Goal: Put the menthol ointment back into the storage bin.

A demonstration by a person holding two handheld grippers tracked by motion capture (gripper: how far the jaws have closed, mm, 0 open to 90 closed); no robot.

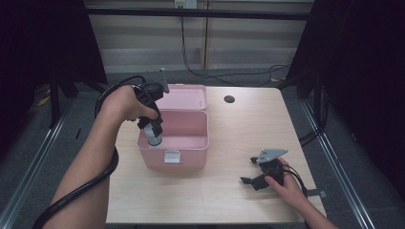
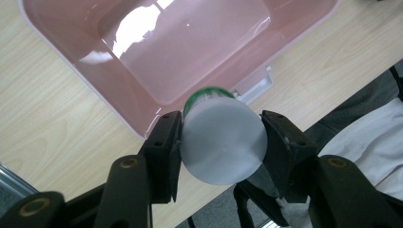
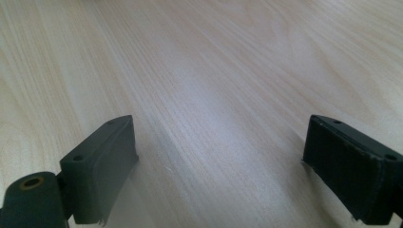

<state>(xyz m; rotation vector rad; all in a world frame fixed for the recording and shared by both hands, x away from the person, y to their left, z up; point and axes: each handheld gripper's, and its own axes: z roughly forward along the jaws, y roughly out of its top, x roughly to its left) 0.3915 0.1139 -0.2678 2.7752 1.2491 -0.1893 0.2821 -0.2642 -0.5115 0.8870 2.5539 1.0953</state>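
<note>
Left gripper [image 1: 154,131]: clamped on a white jar [image 2: 222,142], pads pressing both its sides.
Jar: held upright over the left part of the open pink box [image 1: 191,143], green band below its lid.
Box: on the table [image 1: 229,143], lid hinged back.
Right gripper [image 1: 252,171]: jaws wide apart, nothing between them, low over the table's right side.

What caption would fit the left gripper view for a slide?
Left tongs shut on a white, green-labelled container above the open pink box.
</note>
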